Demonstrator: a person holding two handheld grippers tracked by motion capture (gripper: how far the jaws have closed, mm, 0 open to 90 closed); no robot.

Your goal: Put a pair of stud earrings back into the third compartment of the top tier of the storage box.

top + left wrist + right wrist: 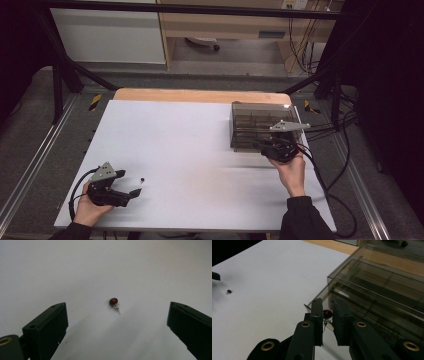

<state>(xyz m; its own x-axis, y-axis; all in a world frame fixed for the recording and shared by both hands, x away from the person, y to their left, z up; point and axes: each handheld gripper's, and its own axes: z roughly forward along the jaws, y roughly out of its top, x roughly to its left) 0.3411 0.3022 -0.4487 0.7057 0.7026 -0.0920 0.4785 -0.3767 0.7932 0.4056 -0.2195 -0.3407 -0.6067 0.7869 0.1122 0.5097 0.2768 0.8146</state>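
Two dark red stud earrings, well apart

One earring (327,314) is sitting pinched in the right gripper (328,315) beside the smoky box (260,125); the other earring (114,302) is lying near the table's (200,150) front left corner.

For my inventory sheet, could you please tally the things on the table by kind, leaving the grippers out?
Dark red stud earrings: 2, one lying on the white sheet, one between the right gripper's jaws.
Smoky clear compartment boxes: 1.
Total: 3.

Dim, soft pictures (dark edges)
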